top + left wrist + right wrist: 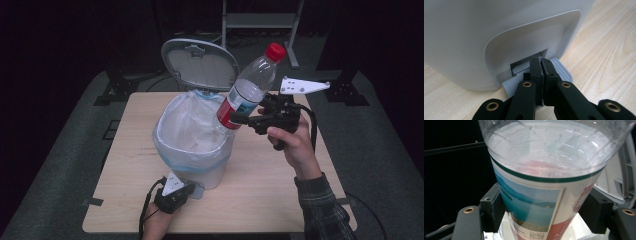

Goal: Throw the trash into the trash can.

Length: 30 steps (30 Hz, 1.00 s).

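The clear plastic bottle with a red cap and red-blue label was tilted over the bin. The white pedal bin with a clear liner sat on the table, lid up.

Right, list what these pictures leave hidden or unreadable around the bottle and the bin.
- Bin interior, high view: the clear liner clouds it, so any contents are hidden.
- Bottle base, high view: hidden behind the right gripper.
- Bottle label print, right gripper view: too small and cut off by the bottom edge.
- Pedal, left gripper view: partly covered by the shut left gripper.
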Available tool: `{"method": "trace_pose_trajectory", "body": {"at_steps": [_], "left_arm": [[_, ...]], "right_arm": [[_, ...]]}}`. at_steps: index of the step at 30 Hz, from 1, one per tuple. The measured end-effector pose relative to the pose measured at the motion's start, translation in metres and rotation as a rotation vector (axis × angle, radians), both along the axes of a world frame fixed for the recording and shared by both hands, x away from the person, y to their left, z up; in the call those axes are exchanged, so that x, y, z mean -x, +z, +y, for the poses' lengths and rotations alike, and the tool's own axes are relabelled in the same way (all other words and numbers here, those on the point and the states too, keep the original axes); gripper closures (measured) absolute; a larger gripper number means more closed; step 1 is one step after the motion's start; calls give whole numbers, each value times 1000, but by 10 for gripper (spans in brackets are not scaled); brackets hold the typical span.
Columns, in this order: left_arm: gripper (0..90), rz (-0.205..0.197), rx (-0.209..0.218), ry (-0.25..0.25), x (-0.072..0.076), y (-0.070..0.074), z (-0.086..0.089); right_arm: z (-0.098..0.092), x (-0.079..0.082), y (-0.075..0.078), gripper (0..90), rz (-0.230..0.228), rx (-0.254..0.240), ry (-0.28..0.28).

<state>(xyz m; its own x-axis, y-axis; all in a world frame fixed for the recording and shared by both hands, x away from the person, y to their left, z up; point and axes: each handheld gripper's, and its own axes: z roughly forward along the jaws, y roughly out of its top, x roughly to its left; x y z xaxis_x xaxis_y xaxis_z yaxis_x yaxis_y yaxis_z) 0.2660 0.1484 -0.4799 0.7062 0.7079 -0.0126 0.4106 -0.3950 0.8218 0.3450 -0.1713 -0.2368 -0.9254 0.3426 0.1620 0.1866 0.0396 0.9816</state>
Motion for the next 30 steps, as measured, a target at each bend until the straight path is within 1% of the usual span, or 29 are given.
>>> {"method": "trace_pose_trajectory", "body": {"at_steps": [7,14,24,30], "left_arm": [[891,2,-1,-1,0,0,0],[891,1,-1,-2,0,0,0],[891,1,1,-1,0,0,0],[891,3,2,-1,0,0,0]], "right_arm": [[11,-5,-1,282,1,-11,10],[22,-7,-2,282,8,-4,23],[33,-11,-9,281,10,7,35],[38,-14,-15,280,27,10,42]]}}
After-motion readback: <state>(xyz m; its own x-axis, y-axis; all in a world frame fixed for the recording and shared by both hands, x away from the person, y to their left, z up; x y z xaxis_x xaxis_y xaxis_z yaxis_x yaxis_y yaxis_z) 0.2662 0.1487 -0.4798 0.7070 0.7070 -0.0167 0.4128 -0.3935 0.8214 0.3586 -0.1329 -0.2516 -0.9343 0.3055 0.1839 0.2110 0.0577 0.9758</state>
